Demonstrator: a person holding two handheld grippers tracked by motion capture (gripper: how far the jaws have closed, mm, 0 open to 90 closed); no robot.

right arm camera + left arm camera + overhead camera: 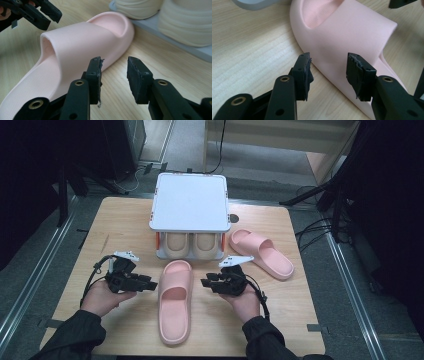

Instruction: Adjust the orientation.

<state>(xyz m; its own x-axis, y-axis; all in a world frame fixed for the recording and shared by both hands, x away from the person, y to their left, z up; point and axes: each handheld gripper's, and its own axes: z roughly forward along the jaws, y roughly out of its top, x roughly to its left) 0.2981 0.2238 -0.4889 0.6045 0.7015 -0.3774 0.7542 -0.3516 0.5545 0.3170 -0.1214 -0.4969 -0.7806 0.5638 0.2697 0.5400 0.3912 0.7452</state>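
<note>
On wood table (125, 220), pink slipper (175, 300) btwn tools, dark room

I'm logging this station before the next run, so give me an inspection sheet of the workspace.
Surface: light wooden table, bare around the things.
Job's things: pink foam slide slipper flat between the grippers; second pink slipper right of the rack.
Clutter: white two-tier shoe rack holding a pair of beige slippers.
Grippers: left gripper and right gripper flank the near slipper, jaws open, not touching it.
Cables: black cable trails from the left gripper.
Surroundings: grey floor, dark stands.
</note>
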